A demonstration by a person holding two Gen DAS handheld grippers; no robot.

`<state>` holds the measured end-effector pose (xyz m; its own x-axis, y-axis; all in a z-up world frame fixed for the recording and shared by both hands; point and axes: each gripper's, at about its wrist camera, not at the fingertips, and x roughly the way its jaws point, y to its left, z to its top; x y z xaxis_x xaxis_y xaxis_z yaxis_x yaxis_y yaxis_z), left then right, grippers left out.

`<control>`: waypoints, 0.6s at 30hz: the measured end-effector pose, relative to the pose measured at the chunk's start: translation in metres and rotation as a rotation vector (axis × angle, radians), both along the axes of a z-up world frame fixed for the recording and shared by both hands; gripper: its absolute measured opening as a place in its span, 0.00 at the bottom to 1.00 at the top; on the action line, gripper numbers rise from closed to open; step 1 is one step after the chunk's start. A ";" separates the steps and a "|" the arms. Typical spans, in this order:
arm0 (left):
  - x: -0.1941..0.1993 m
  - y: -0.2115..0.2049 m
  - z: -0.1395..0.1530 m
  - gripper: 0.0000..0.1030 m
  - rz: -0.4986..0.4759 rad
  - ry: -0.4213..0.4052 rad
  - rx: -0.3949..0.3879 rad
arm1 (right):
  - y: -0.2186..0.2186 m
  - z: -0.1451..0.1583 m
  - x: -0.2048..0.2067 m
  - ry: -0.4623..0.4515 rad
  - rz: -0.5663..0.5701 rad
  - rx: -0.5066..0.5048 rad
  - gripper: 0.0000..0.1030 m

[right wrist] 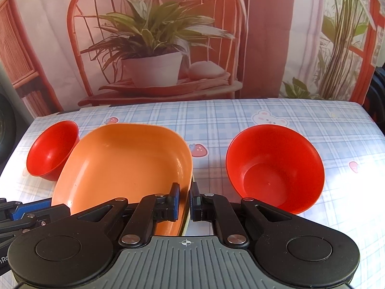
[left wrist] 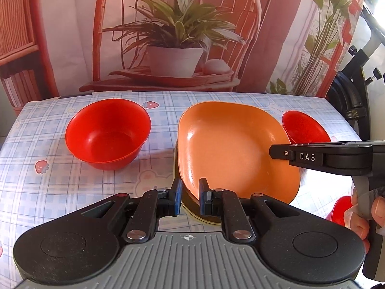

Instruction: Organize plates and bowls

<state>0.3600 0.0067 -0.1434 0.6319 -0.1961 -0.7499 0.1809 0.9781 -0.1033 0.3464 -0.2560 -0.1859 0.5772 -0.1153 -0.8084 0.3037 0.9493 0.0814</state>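
Observation:
An orange plate lies on a darker, pale-rimmed plate in the middle of the table. My left gripper is shut on the orange plate's near left rim. My right gripper is shut on the orange plate's right rim; its body shows in the left wrist view. A red bowl stands left of the plates and shows in the right wrist view. Another red bowl stands right of them and shows in the left wrist view.
The table wears a blue checked cloth with strawberry and bear prints. A printed backdrop of a chair and potted plant hangs behind the far edge. A black stand rises at the right. A red object peeks near my right hand.

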 end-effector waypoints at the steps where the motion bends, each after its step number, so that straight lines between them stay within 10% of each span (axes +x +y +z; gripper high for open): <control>1: 0.000 -0.001 -0.001 0.15 0.001 0.000 0.005 | 0.001 0.000 0.000 0.002 0.004 -0.008 0.07; 18: -0.005 0.006 -0.004 0.18 0.001 -0.014 0.005 | 0.004 -0.002 -0.010 0.029 0.017 -0.031 0.11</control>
<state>0.3546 0.0129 -0.1478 0.6428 -0.1919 -0.7416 0.1813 0.9787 -0.0961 0.3367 -0.2525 -0.1875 0.5556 -0.1316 -0.8210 0.2897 0.9562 0.0428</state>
